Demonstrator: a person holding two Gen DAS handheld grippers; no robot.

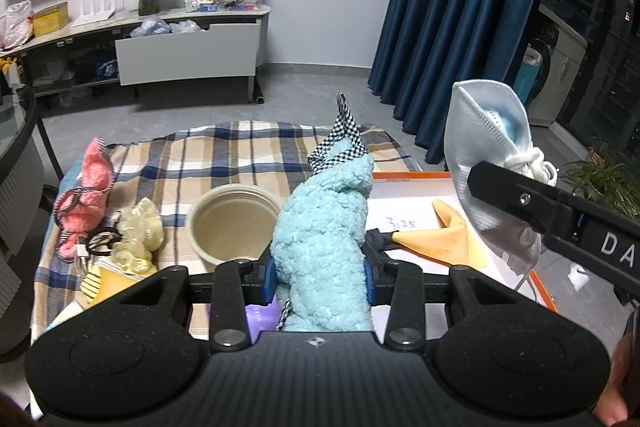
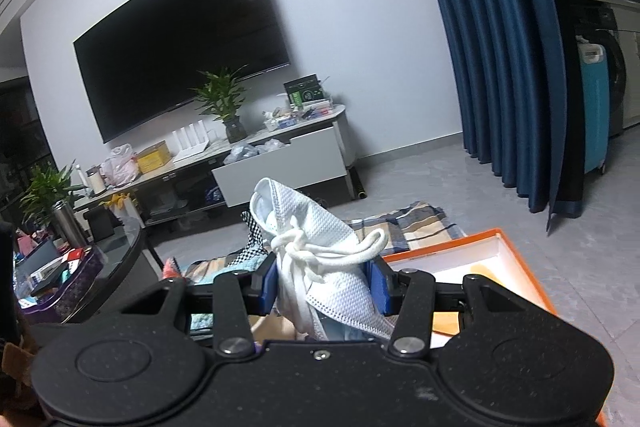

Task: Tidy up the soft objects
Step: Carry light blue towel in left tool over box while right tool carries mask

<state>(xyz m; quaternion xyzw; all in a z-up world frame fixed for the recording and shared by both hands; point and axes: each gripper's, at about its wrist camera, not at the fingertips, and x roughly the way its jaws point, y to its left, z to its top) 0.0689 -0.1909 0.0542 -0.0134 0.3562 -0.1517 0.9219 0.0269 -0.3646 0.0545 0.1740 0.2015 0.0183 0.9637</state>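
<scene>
On the checked blanket (image 1: 192, 163), at about 9 o'clock in the left wrist view, a pink fluffy cloth (image 1: 86, 195) lies near the edge. Just beside it, toward 8 o'clock, there is a pale yellow crumpled thing (image 1: 138, 231) with a black ring (image 1: 102, 241) touching it. Near the middle stands a beige bowl (image 1: 234, 223), upright and open at the top.

The left gripper (image 1: 320, 275) is clenched on a light blue fluffy towel (image 1: 324, 227), which rises between the blue pads and has a black-and-white checked trim (image 1: 340, 143) at the top, pointing to 12 o'clock.

At 3 o'clock sits an orange box (image 1: 404, 175) with a white inside, and a yellow cloth (image 1: 452, 235) lies in it.

The right gripper (image 2: 324, 287) grasps a white face mask (image 2: 316, 239); its knotted ear loops (image 2: 332, 255) hang over the front. In the left wrist view this mask (image 1: 484, 155) is held in the air above the right edge of the box, at about 2 o'clock.
</scene>
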